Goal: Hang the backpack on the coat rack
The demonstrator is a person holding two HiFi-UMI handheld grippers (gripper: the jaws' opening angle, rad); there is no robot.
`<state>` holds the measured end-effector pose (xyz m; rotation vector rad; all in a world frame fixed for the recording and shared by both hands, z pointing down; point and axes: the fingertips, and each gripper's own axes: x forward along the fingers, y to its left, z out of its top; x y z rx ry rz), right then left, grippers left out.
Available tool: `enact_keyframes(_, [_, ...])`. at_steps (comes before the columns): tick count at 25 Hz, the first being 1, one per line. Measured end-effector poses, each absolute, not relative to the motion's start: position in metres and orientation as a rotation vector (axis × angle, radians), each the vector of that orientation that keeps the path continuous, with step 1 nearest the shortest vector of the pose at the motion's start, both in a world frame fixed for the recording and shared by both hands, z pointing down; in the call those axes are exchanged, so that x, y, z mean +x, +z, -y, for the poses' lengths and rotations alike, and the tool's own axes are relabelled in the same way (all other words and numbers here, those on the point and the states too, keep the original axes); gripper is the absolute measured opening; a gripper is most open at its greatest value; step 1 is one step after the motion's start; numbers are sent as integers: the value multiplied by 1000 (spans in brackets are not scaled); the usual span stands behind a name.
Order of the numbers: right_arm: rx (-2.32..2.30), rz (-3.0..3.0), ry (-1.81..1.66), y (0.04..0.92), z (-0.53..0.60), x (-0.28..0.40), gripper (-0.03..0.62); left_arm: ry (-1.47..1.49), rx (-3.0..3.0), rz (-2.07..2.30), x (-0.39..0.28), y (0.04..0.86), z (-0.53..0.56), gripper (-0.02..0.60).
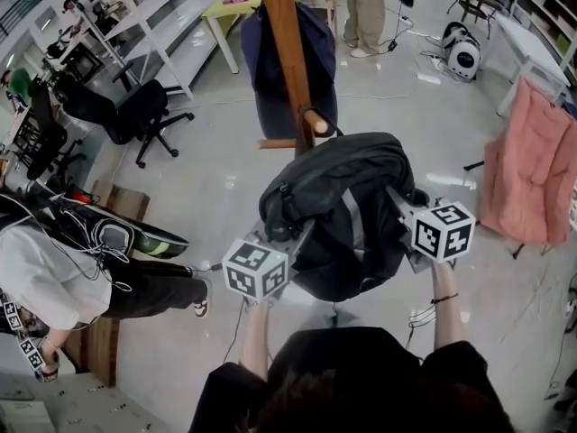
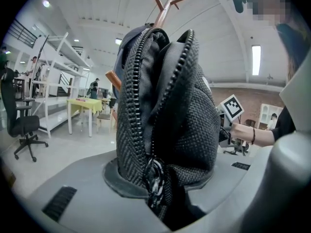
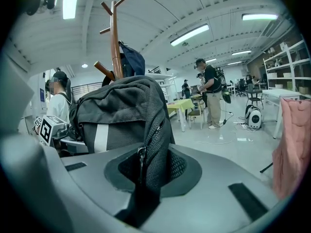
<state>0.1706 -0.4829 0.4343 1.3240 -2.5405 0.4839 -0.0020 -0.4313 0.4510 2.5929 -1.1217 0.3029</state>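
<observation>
A black and grey backpack point(image 1: 347, 206) hangs in the air between both grippers, just in front of the brown wooden coat rack point(image 1: 284, 52). Its top loop lies at the end of a lower peg point(image 1: 314, 122) and seems to go round it. My left gripper point(image 1: 293, 237) is shut on the backpack's left side; in the left gripper view, zippered fabric point(image 2: 165, 106) fills the gap between the jaws point(image 2: 158, 178). My right gripper point(image 1: 397, 201) is shut on the right side, with a fold of mesh fabric point(image 3: 150, 130) pinched between its jaws point(image 3: 143, 171). The rack's upper pegs point(image 3: 114, 38) rise behind the bag.
A dark blue garment point(image 1: 270, 52) hangs on the rack's far side. A pink cloth point(image 1: 532, 170) hangs at the right. A person point(image 1: 54, 269) sits at the left near a black office chair point(image 1: 144, 115). Farther back are a yellow table point(image 1: 239, 3), white shelving and a standing person point(image 1: 365, 12).
</observation>
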Motion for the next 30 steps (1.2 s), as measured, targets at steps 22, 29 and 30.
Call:
enact_keyframes(22, [1350,2589,529,428,491,166,210,179,2597,1267,-28,437,428,291])
enact_keyframes(29, [1419,2595,464,411,479,175,219,148,2630,1342,-52,411,405,304])
enact_keyframes(30, [1426,2599,456,409,475,177,218,149,2637,1348,-54,408,401,304])
